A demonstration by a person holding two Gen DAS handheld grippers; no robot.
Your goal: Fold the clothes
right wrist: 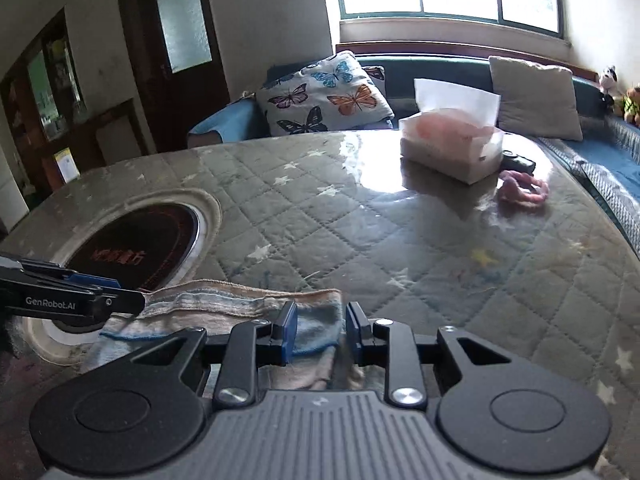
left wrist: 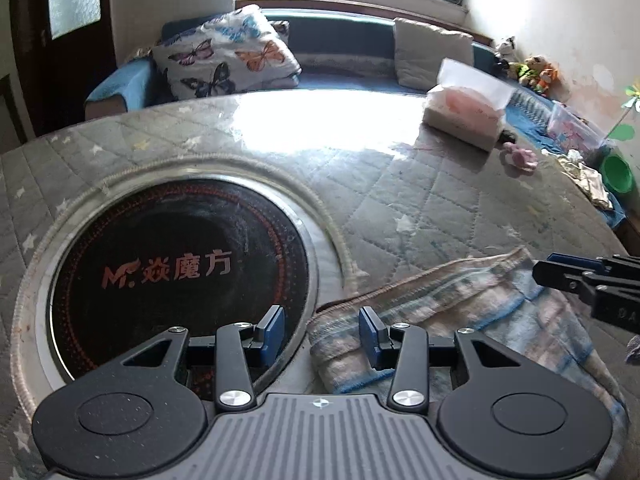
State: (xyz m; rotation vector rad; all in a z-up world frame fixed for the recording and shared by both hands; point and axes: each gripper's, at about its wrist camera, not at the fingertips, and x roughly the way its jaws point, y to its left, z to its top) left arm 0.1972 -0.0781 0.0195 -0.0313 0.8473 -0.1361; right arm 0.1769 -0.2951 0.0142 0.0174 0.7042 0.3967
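A pale blue-and-beige striped cloth (left wrist: pixel 460 312) lies flat on the quilted table cover, folded, with its far hem toward the window. My left gripper (left wrist: pixel 322 332) is open, its jaws straddling the cloth's left corner beside the black cooktop. My right gripper (right wrist: pixel 320 330) is open, its jaws straddling the cloth's right corner (right wrist: pixel 316 332). The cloth also shows in the right wrist view (right wrist: pixel 224 304). Each gripper appears in the other's view, the right one (left wrist: pixel 560 276) at the cloth's right end, the left one (right wrist: pixel 120 300) at its left end.
A round black induction cooktop (left wrist: pixel 180 276) is set into the table left of the cloth. A tissue box (right wrist: pixel 452 148), a pink hair tie (right wrist: pixel 524 192) and a dark small object sit at the far right. A sofa with cushions (right wrist: pixel 328 96) runs behind the table.
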